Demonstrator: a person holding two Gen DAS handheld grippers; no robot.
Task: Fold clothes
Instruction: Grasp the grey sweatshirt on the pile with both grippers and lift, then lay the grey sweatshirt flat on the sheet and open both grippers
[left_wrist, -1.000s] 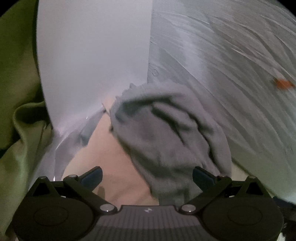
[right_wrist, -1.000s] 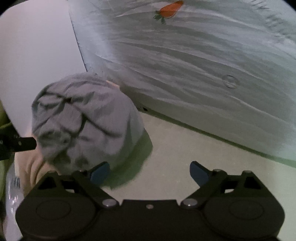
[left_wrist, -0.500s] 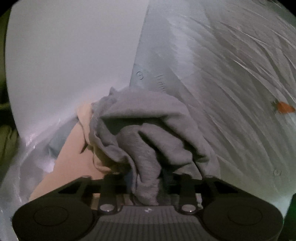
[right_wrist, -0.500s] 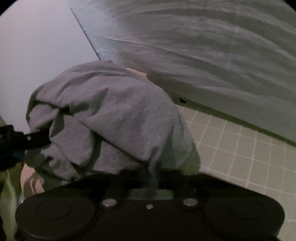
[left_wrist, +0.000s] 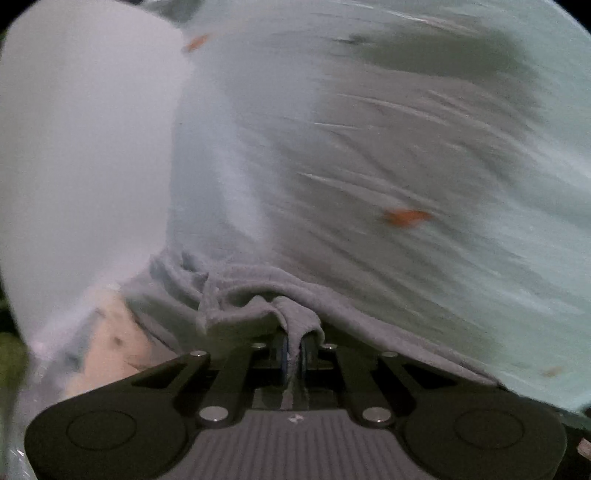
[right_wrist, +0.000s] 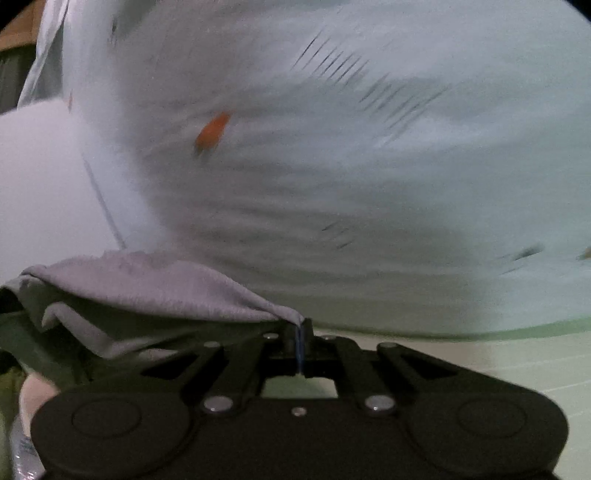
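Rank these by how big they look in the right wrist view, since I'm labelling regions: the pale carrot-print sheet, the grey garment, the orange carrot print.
1. Pale carrot-print sheet, filling most of the frame.
2. Grey garment, though it sits close to the camera, pinched in the right claw.
3. Orange carrot print, by far the smallest; motion blur smears its outline.

A pale green mat (right_wrist: 517, 362) with faint grid lines covers the tabletop, seen low in the right wrist view. Behind it rises a light, motion-blurred sheet (right_wrist: 369, 184) printed with small orange carrots (right_wrist: 213, 131).
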